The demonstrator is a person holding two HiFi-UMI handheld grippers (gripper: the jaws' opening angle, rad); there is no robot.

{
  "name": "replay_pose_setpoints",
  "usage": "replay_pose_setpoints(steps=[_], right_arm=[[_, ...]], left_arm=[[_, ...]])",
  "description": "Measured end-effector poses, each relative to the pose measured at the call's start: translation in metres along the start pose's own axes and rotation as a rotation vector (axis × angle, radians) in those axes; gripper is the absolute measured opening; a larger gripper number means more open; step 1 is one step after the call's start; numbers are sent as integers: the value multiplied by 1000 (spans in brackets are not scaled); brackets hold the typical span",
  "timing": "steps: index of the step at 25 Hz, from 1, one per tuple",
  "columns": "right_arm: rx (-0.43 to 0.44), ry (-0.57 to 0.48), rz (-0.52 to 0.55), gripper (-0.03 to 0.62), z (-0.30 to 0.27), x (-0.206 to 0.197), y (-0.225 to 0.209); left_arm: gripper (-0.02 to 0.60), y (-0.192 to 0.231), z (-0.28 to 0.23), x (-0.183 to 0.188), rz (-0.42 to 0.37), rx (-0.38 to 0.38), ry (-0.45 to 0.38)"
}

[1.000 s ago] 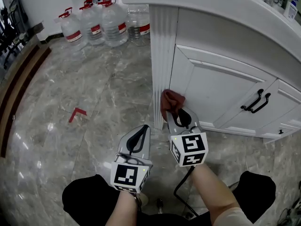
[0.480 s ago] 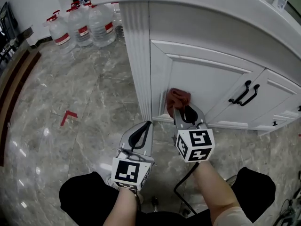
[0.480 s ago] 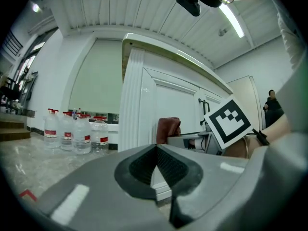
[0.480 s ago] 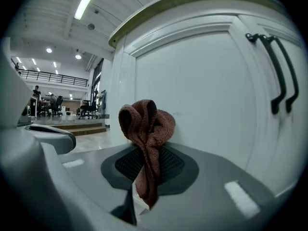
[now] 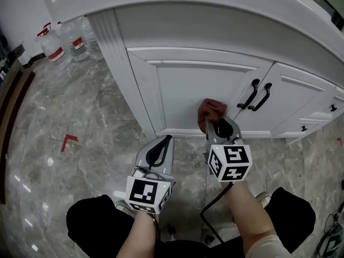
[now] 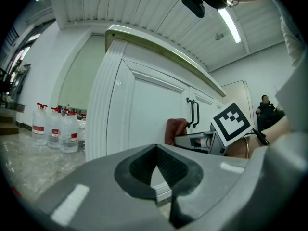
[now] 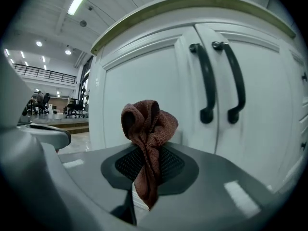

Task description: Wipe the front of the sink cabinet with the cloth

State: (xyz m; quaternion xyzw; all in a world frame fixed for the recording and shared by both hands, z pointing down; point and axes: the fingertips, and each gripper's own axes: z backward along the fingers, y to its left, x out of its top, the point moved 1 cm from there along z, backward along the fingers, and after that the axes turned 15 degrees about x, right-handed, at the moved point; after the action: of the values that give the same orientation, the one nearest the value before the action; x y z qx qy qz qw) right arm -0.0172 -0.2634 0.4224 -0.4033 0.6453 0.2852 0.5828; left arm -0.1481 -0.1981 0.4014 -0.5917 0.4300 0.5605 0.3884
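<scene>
Right gripper [image 5: 215,127] pinches bunched rust-brown terry cloth [image 5: 211,109] at white panelled cabinet door [image 5: 185,90]. Left gripper [image 5: 165,141] jaws pressed together, above glossy grey marble floor [image 5: 80,112].

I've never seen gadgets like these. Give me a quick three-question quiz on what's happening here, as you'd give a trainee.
1. True or false: the right hand-held gripper is shut on the cloth.
2. The cloth's colour is: A blue, B reddish-brown, C white?
3. Fill in: the left hand-held gripper is shut and holds ____.
Key: 1 true; 2 B; 3 nothing.
</scene>
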Motion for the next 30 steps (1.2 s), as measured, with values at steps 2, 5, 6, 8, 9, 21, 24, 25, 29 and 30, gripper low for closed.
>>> replay_pose_setpoints(steps=[2,5,6,8,9,21,24,25,29,30], right_arm=[[-29,0,-20,97,11,-3,-16],[-77,0,-48,97,28,-6,-36],[-87,-1,-55,97,33,-6,-40],[-102,-9,-79,97,41,-5,-47],[-112,-14,-95,97,45,-4,-50],[62,19,-51,95,1,-24,25],[178,48,-60,95,-32,-43,67],[213,61,-65,94,-43,-49,79],[303,109,-39,94,-80,-69,115],[319,115,-25,94,-88,-71,122]], left_arm=[[1,-10,-3,-2,-5,-15,5],[1,-22,-6,-4,-11,-37,12],[1,-24,-7,-5,-11,-42,14],[1,-27,-8,-5,-6,-47,15],[1,-28,-8,-5,-3,-47,14],[1,24,5,-29,-19,54,69],[1,48,13,-34,-12,104,82],[1,56,16,-35,-9,121,85],[1,89,27,-39,11,198,84],[1,97,30,-38,17,216,83]])
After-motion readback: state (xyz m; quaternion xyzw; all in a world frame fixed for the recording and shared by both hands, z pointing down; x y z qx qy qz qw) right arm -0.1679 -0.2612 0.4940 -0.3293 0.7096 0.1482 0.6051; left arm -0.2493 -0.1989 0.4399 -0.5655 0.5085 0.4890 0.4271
